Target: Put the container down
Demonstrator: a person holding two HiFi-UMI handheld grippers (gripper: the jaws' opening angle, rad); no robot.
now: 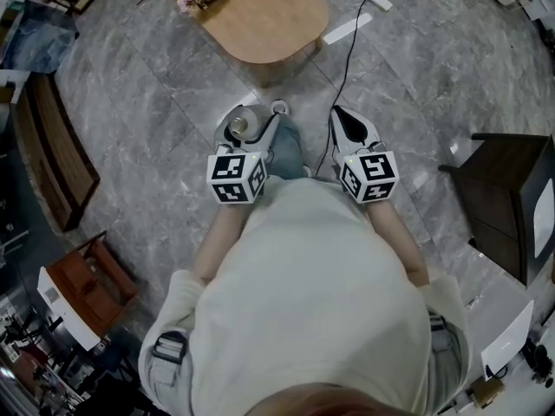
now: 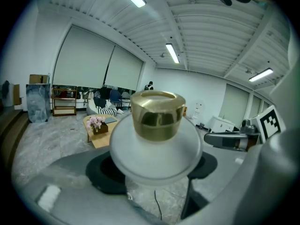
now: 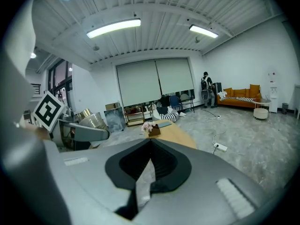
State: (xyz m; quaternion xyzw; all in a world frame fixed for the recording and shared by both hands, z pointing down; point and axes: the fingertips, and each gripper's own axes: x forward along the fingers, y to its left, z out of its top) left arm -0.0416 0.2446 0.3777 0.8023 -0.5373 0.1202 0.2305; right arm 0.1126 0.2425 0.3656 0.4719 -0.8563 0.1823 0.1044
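Container [image 2: 157,139]: frosted jar, gold lid, mid-air short of wooden bench [image 1: 260,24], left gripper [image 2: 153,168] fingers spread wide around its body. Likely glass: stiff, slick, breakable; hold body, not lid. Right gripper [image 3: 149,168] fingers closed, empty.

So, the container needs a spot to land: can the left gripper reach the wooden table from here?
Probably not from here. The left gripper, shut on the container, hangs short of the wooden table, with floor between. Nothing blocks the way, so a step forward should do it.
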